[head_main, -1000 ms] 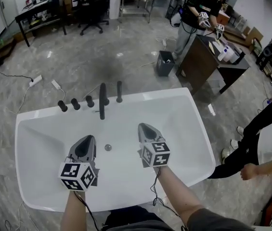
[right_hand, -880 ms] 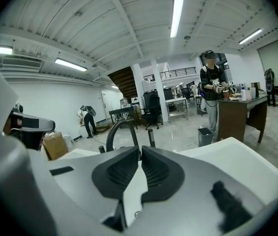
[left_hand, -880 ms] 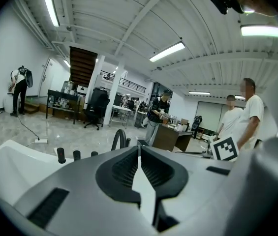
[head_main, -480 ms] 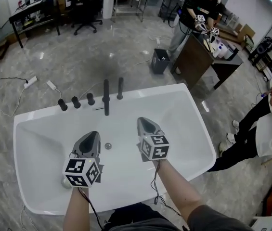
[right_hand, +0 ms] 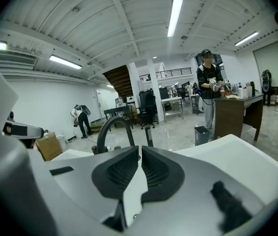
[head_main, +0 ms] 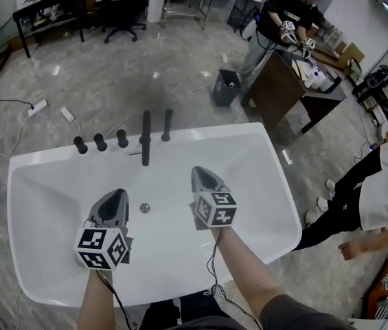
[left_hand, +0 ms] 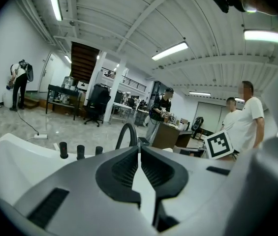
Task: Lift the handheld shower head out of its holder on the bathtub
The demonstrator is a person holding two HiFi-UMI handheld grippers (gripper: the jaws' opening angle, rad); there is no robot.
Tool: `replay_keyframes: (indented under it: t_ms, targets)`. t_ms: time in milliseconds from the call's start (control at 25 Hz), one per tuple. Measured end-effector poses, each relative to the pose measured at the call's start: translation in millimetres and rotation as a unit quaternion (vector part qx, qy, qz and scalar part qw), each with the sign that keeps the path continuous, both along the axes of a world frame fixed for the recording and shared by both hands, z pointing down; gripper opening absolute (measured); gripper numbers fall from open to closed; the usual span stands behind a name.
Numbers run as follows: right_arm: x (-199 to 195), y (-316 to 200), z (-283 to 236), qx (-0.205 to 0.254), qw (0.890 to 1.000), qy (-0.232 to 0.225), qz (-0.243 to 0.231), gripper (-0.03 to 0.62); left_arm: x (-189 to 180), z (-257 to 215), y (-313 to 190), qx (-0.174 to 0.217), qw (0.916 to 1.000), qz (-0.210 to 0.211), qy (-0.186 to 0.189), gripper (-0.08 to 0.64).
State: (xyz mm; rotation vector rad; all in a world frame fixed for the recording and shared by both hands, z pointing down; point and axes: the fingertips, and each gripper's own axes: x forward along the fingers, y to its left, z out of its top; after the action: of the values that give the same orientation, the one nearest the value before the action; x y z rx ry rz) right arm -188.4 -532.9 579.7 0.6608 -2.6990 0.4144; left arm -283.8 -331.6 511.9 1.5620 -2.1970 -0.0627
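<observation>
Bright, even indoor light – source: long white fluorescent ceiling tubes (right_hand: 174, 16), blown out to pure white in both gripper views. Glossy white bathtub (head_main: 269, 184) near overexposed, shadows inside faint. Glossy grey marbled floor (head_main: 104, 81) carries pale reflected streaks, one soft dark patch beyond bathtub. Head view barrel-distorted – bathtub rim bows. Gripper views circular, black corners, edges smeared; nearest foreground soft, far room sharper.

Smooth, glossy white bathtub (head_main: 262, 184); matt black shower head (head_main: 167, 124) and knobs (head_main: 100, 141) on its rim; polished grey stone floor (head_main: 111, 81) beyond it.
</observation>
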Motion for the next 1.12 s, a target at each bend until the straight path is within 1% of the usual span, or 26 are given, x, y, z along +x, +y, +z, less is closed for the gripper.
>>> replay_keyframes:
  t_ms: [80,200,320,400,480,560,640,800,920,1040,1120]
  targets:
    - [-4.4,-16.4,11.8,-0.007,1.000,0.003,-0.007,0.033,-3.3,5.0,-5.6,0.003,0.9998,-0.020,0.009,0.026]
    - [-13.0,-40.1,25.3,-0.001,0.999,0.017,-0.028,0.034,-7.0,11.7,-18.6,0.005,0.9988,-0.046,0.020,0.026]
    - [-22.9,-62.3,38.2,0.003,0.999,0.023,-0.045,0.034,-5.2,20.0,-36.8,-0.001,0.9983,-0.053,0.024,0.026]
    - [-31.6,-73.4,45.8,0.003,0.998,0.019,-0.053,0.034,-4.6,26.7,-47.0,-0.003,0.9980,-0.057,0.029,0.026]
    - [-41.6,-81.4,52.0,0.005,0.998,0.012,-0.059,0.034,-6.8,32.8,-55.2,-0.008,0.9978,-0.061,0.025,0.026]
    - [-51.5,-88.0,60.5,0.002,0.998,0.006,-0.064,0.034,-10.0,39.3,-62.9,-0.011,0.9975,-0.067,0.022,0.026]
    - [-62.7,-92.3,70.6,0.000,0.997,0.005,-0.073,0.034,-14.4,46.9,-69.6,-0.010,0.9968,-0.074,0.028,0.026]
    - [-91.3,-93.5,86.3,0.008,0.994,0.009,-0.107,0.034,-26.8,58.9,-76.8,-0.010,0.9953,-0.088,0.039,0.026]
    - [-109.8,-95.3,103.8,0.003,0.992,0.016,-0.127,0.035,-34.6,68.2,-79.3,-0.012,0.9945,-0.096,0.039,0.026]
    - [-124.0,-100.6,123.3,0.002,0.991,0.027,-0.131,0.035,-43.9,82.1,-78.3,-0.017,0.9932,-0.108,0.041,0.026]
    - [-130.5,-105.7,134.5,0.006,0.991,0.036,-0.126,0.039,-49.6,91.2,-76.2,-0.016,0.9916,-0.118,0.051,0.026]
